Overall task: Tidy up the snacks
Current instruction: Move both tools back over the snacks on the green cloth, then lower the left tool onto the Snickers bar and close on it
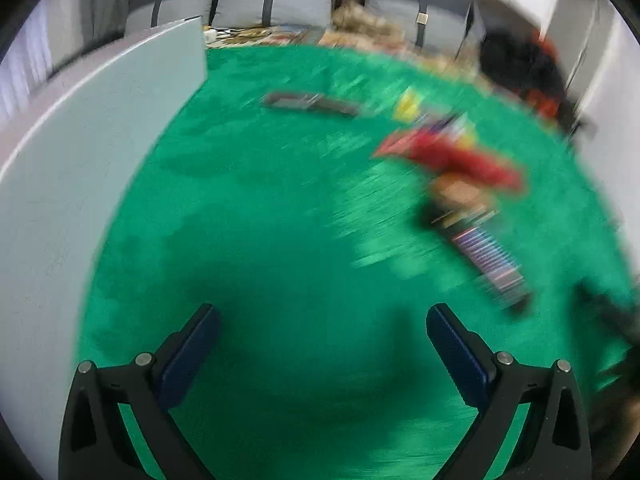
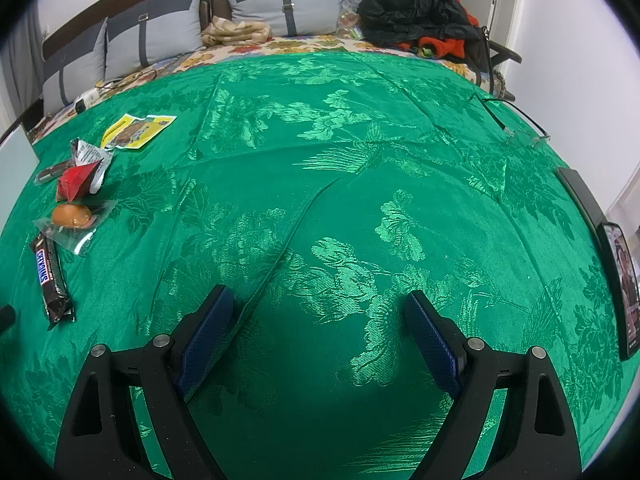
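Observation:
Snacks lie on a green patterned cloth (image 2: 320, 152). In the right wrist view, at the left, I see a Snickers bar (image 2: 51, 280), a clear-wrapped bun (image 2: 72, 216), a red packet (image 2: 76, 180), a yellow packet (image 2: 136, 130) and a dark bar (image 2: 52, 174). My right gripper (image 2: 320, 312) stands open over bare cloth, far right of them. The left wrist view is blurred: the red packet (image 1: 452, 156), the Snickers bar (image 1: 492, 260), the yellow packet (image 1: 408, 106) and a dark bar (image 1: 312, 102) lie ahead and to the right. My left gripper (image 1: 320, 328) is open and holds nothing.
A pale grey-white box (image 1: 100, 140) stands at the cloth's left edge. Glasses (image 2: 516, 124) and a phone (image 2: 620, 284) lie at the right edge. Grey cushions (image 2: 280, 4) and a pile of black and red clothes (image 2: 416, 12) sit at the back.

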`<state>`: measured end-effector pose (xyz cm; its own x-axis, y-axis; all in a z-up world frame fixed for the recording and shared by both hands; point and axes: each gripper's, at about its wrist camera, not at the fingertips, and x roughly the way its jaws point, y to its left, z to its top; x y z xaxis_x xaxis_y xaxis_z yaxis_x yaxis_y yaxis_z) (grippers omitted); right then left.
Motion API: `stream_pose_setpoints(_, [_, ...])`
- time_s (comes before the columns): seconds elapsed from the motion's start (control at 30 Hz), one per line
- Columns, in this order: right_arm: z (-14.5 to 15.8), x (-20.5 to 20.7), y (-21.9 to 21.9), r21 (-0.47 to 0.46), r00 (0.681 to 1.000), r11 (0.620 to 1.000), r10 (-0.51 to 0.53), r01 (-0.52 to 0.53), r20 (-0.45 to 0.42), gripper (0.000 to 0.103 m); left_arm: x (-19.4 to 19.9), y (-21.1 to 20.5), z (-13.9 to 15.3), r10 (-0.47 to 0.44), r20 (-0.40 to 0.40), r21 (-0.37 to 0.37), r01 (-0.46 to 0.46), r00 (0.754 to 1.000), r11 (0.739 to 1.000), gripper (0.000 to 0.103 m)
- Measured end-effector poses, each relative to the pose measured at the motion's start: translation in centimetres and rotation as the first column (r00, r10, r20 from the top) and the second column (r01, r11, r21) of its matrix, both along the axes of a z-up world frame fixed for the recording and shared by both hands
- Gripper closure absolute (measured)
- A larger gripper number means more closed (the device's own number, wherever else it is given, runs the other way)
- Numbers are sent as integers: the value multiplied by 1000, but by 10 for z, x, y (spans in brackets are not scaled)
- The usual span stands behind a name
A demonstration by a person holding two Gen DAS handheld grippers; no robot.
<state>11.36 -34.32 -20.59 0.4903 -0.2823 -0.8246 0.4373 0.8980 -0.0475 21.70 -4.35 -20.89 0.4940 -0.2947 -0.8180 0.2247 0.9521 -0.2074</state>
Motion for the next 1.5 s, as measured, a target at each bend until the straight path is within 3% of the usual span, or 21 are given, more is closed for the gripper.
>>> stream_pose_setpoints(0.03, [0, 0, 0, 0, 1000, 1000, 0, 0, 0, 14, -1, -8, 9, 0, 5, -73, 0, 1000, 997, 2])
stream_pose_setpoints(0.1, [0, 0, 0, 0, 1000, 1000, 0, 0, 0, 14, 2, -29, 18, -24, 9, -128, 25, 1000, 992, 1])
stream_pose_setpoints(0.17, [0, 0, 0, 0, 1000, 1000, 0, 0, 0, 14, 10, -55, 18, -55, 6, -94, 55, 998, 994, 1])
stream_pose_setpoints(0.23, [0, 0, 0, 0, 1000, 1000, -1, 1, 0, 14, 18, -76, 7, -53, -18, -5, 53, 998, 999, 2])
stream_pose_setpoints(0.3, [0, 0, 0, 0, 1000, 1000, -1, 1, 0, 14, 24, -85, -8, -33, -62, 42, 36, 998, 998, 9])
stream_pose_setpoints(0.33, [0, 0, 0, 0, 1000, 1000, -1, 1, 0, 14, 22, -87, -7, -34, -34, 61, 36, 999, 997, 13])
stream_pose_setpoints(0.43, [-1, 0, 0, -1, 1000, 1000, -1, 1, 0, 14, 13, -87, -2, -91, 6, 47, 91, 996, 995, 68])
stream_pose_setpoints(0.47, [0, 0, 0, -1, 1000, 1000, -1, 1, 0, 14, 12, -85, -2, -115, 4, 32, 115, 993, 993, 78])
stream_pose_setpoints(0.57, [0, 0, 0, -1, 1000, 1000, -1, 1, 0, 14, 9, -68, 1, -152, 0, 67, 151, 988, 986, 85])
stream_pose_setpoints(0.7, [0, 1, 0, -1, 1000, 1000, -1, 1, 0, 14, 11, -42, 1, -212, -11, 136, 212, 977, 968, 85])
stream_pose_setpoints(0.8, [-1, 1, 0, -1, 1000, 1000, -2, 2, -1, 14, 11, -27, -1, -238, -11, 134, 237, 971, 962, 83])
stream_pose_setpoints(0.87, [-1, 1, 0, -1, 1000, 1000, -2, 2, -1, 14, 14, -24, -6, -235, -16, 145, 235, 972, 961, 74])
stream_pose_setpoints(0.9, [0, 1, 1, -1, 1000, 1000, -2, 2, -1, 14, 12, -24, -7, -247, 9, 150, 243, 969, 958, 58])
stream_pose_setpoints(0.93, [-1, 1, 1, -1, 1000, 1000, -2, 2, -1, 14, 13, -26, -7, -253, 9, 158, 248, 967, 956, 49])
stream_pose_setpoints(0.97, [-1, 1, 0, -1, 1000, 1000, -2, 2, -1, 14, 11, -30, -9, -262, 19, 185, 255, 965, 949, 28])
stream_pose_setpoints(1.0, [-1, 1, 1, -1, 1000, 1000, -2, 2, -1, 14, 11, -33, -12, -260, 15, 213, 251, 966, 944, 15])
stream_pose_setpoints(1.17, [-1, 1, 1, -1, 1000, 1000, -2, 2, -1, 14, 13, -25, -19, -207, 42, 197, 195, 977, 961, 1])
stream_pose_setpoints(1.5, [-1, 1, 1, -1, 1000, 1000, -3, 3, -1, 14, 10, -24, -23, -186, 62, 189, 172, 981, 967, 0])
